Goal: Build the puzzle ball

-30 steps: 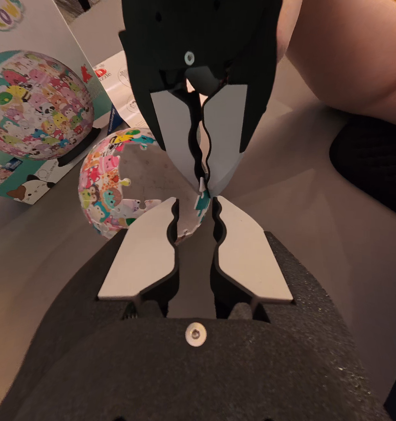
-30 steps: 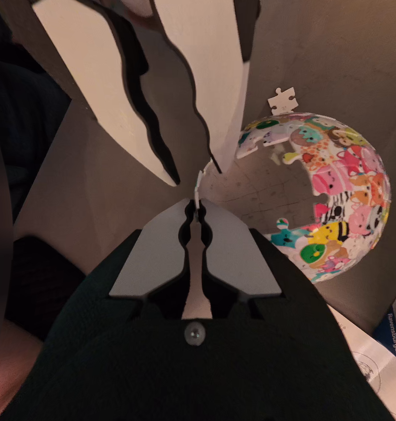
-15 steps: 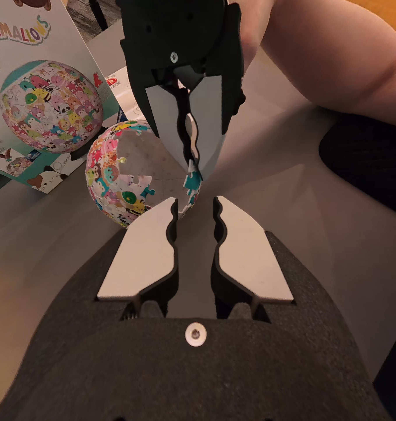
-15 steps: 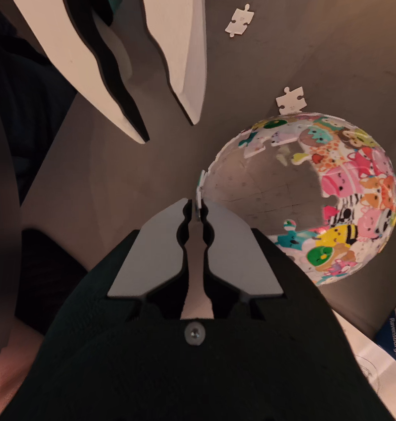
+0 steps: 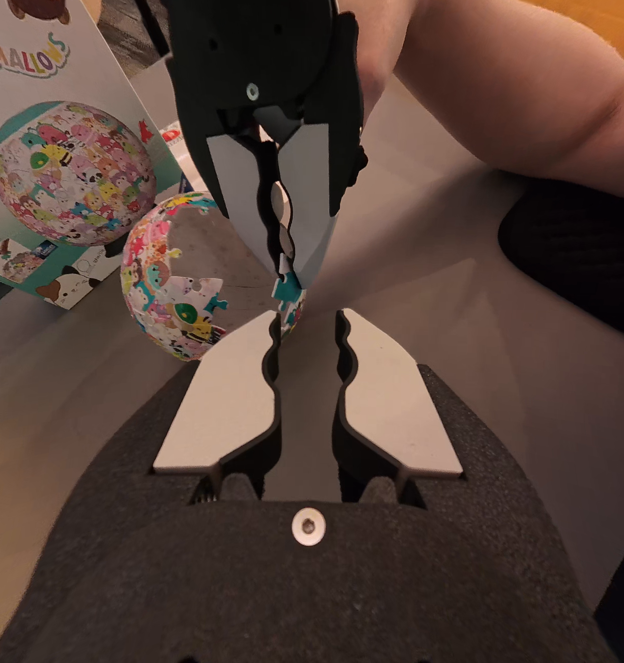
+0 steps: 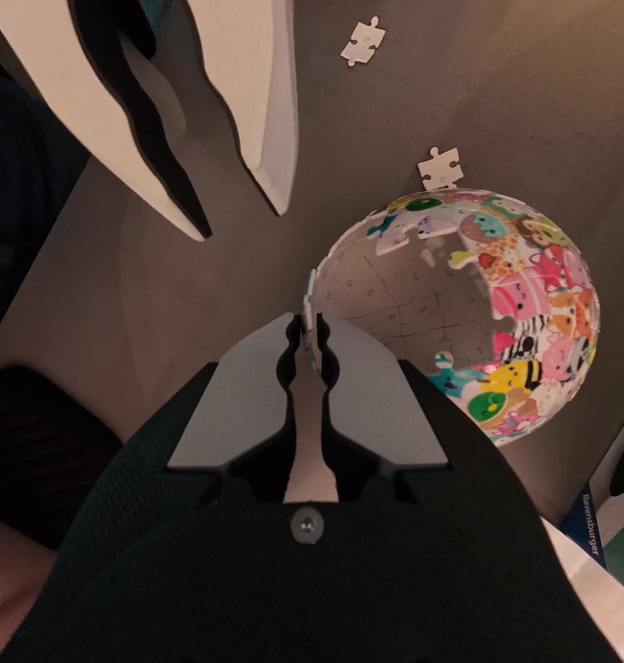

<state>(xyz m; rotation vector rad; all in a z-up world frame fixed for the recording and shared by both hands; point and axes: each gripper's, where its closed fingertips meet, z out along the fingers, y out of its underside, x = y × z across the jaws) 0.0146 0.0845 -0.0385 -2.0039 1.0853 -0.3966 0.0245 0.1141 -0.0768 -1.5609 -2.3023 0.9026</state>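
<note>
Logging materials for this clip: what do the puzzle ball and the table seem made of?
Puzzle ball: thin, stiff curved pieces, printed glossy outside and plain grey inside, likely plastic, possibly card. Table: smooth matte grey-brown surface with faint mottling; laminate or painted board, hard to tell.

A plain grey tabletop [image 6: 518, 89] is seen. The half-built puzzle ball [image 6: 540, 308] is rested on it. Two loose white pieces are laid face down beyond the ball, one [image 6: 441, 168] just beside it, the other [image 6: 363, 41] farther off; the puzzle box [image 5: 52, 172] is stood near the ball.

my left gripper [image 5: 307, 315]: matte black grainy shell, round silver hex screw at centre | fingers [image 5: 228, 391]: flat pale grey plates, wavy black inner edges, tapering to points | my right gripper [image 6: 308, 317]: same black shell, silver screw, grey wavy-edged fingers [image 6: 371, 387] | forearm [image 5: 501, 89]: bare, no sleeve
</note>
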